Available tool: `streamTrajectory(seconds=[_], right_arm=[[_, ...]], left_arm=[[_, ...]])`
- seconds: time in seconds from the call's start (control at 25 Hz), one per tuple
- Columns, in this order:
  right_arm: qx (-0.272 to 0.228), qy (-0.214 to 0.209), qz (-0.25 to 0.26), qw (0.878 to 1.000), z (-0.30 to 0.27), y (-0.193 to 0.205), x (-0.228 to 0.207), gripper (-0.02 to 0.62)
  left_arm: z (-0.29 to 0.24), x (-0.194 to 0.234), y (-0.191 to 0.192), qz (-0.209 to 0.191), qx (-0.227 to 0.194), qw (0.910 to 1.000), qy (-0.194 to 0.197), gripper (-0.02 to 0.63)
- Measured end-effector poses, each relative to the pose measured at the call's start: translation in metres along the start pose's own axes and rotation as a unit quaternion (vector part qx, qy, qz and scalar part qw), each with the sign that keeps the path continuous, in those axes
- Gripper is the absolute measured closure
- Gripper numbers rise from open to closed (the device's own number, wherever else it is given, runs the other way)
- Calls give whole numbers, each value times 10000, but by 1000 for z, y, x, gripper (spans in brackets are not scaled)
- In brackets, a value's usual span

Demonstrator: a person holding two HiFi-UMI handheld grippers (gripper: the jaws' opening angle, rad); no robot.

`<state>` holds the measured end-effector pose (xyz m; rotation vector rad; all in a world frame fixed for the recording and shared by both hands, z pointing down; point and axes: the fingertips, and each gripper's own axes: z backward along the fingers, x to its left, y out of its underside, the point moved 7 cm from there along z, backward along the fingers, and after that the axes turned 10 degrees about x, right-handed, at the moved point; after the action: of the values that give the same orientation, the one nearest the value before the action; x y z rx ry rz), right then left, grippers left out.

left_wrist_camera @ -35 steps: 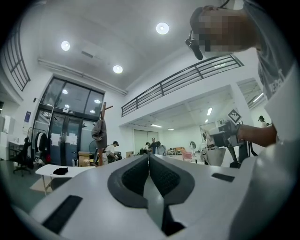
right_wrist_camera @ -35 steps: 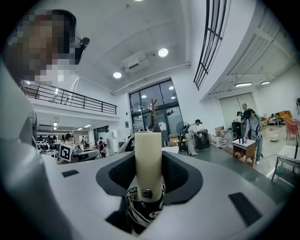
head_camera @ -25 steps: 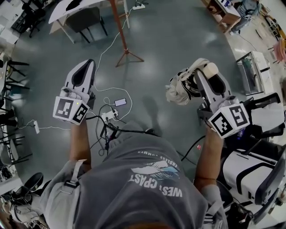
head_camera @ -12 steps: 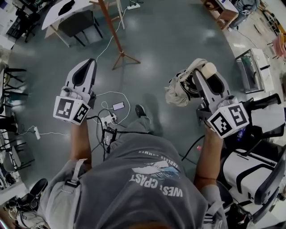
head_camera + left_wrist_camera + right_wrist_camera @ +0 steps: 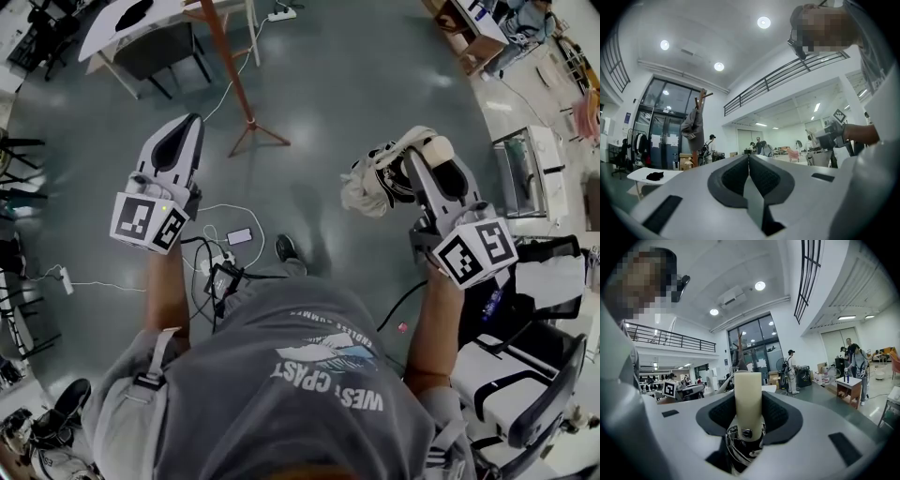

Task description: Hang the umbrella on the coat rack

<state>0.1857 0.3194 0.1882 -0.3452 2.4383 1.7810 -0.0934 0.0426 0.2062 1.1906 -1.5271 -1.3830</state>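
The folded beige umbrella point(image 5: 377, 183) hangs from my right gripper point(image 5: 424, 142), which is shut on its cream handle point(image 5: 439, 147). In the right gripper view that handle point(image 5: 748, 397) stands upright between the jaws, with the strap bunched below it. My left gripper point(image 5: 186, 122) is shut with nothing in it, its pads touching in the left gripper view point(image 5: 749, 158). The brown coat rack point(image 5: 228, 70) stands on the floor ahead, closer to the left gripper. A grey garment hangs from the coat rack point(image 5: 696, 126). The coat rack point(image 5: 739, 352) also shows beyond the handle.
White cables, a power strip and a phone point(image 5: 238, 235) lie on the floor below the left gripper. A white table point(image 5: 112, 23) with dark chairs stands at far left. A black-and-white office chair point(image 5: 525, 394) is close on the right. A person point(image 5: 791, 371) stands in the background.
The floor has slid back under me: the coat rack's foot and the phone sit lower in the head view. Both grippers keep their pose, the right still holding the umbrella.
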Motion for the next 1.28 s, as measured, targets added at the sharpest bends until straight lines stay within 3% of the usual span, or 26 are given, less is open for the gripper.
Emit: streamTrajectory(seconds=[0.44, 0.8, 1.28], right_arm=[[104, -431, 127, 9989, -102, -33, -27, 422], [459, -965, 204, 9941, -202, -51, -61, 422], [1074, -1999, 754, 9710, -367, -51, -78, 422]], left_arm=[[-20, 47, -7, 18, 9, 9995, -316, 584], [-32, 68, -4, 163, 61, 9955, -932, 584], [-23, 92, 10, 499, 170, 9696, -2388, 584]])
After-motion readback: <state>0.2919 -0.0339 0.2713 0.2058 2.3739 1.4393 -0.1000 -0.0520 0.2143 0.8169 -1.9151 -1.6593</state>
